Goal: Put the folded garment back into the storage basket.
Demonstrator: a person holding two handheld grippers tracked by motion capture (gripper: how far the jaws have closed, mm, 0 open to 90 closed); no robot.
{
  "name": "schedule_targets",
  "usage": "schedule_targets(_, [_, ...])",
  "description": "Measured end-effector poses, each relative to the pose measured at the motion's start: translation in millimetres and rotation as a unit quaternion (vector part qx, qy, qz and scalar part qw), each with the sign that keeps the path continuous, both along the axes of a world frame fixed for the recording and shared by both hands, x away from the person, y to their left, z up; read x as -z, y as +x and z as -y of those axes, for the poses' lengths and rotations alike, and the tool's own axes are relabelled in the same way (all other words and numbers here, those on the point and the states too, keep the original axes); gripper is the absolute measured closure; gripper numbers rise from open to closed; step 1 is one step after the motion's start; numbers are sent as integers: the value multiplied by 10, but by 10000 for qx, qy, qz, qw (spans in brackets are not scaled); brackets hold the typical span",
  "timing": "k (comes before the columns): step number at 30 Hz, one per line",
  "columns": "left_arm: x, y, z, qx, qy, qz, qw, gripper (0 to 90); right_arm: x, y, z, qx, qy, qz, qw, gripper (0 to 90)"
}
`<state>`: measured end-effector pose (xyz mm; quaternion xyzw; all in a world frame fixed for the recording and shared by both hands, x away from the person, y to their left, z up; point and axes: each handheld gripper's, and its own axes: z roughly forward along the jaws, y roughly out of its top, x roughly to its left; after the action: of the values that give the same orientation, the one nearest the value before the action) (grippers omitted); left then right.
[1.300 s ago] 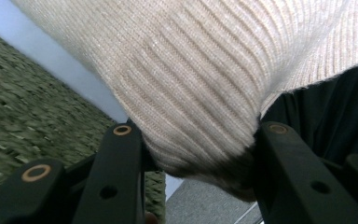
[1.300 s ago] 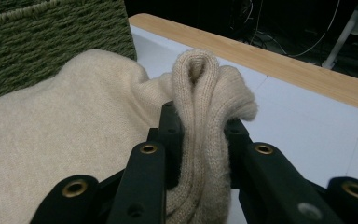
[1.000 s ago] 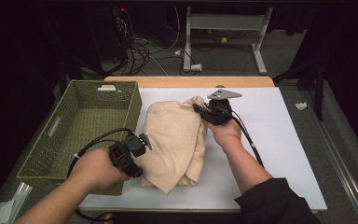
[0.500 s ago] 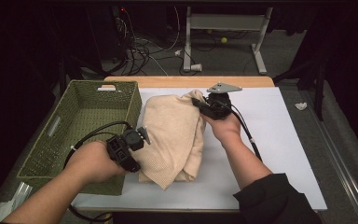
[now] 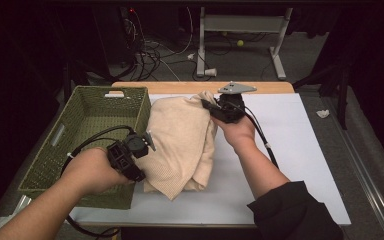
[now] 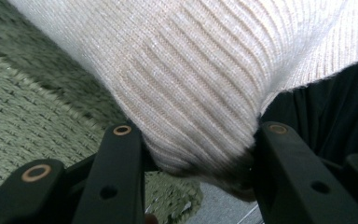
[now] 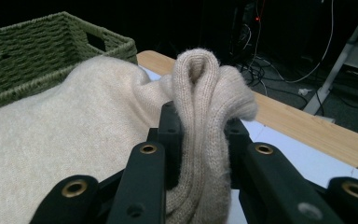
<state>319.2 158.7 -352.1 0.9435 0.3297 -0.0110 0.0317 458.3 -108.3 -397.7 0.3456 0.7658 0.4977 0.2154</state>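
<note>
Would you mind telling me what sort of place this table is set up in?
Probably a lab or workshop rather than a home: loose cables lie on the floor behind the table, a bare metal stand is nearby, and the surroundings are dark.

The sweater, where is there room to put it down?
The green woven basket looks empty inside. The white tabletop is bare right of the right gripper and its forearm. It is crowded beside the basket, where the cream sweater hangs between that gripper and the left gripper.
</note>
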Motion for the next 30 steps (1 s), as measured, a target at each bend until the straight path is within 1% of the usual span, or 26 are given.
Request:
schedule_targets(2, [-24,-1,-21,-47,-37,-8,10000,619,-16,2,-16,-13,7,6,10000,764])
schedule_targets(6, [-96,-3,-49,-5,-21,-25,10000,619,-49,1,-43,-32,0,23,10000,764])
schedule_targets(9, [-144,2,-66,3,-12,-7,10000,619,-78,9,-50,-35,40,22,10000,764])
schedule_targets(12, [-175,10,-79,0,-3,-14,10000,619,-129,15,-65,-37,40,20,10000,763])
schedule_targets(16, [-231,20,-115,33,-7,-28,10000,619,-196,12,-94,-46,30,77,10000,763])
schedule_targets(21, [-288,60,-203,28,-34,-73,10000,619,-291,8,-149,-55,38,139,9999,763])
schedule_targets(26, [-327,110,-301,25,-43,-135,9999,619,-329,34,-239,-37,38,106,9999,763])
schedule_targets(30, [-367,156,-394,94,-25,-151,9998,619,-346,51,-320,-39,58,87,9999,763])
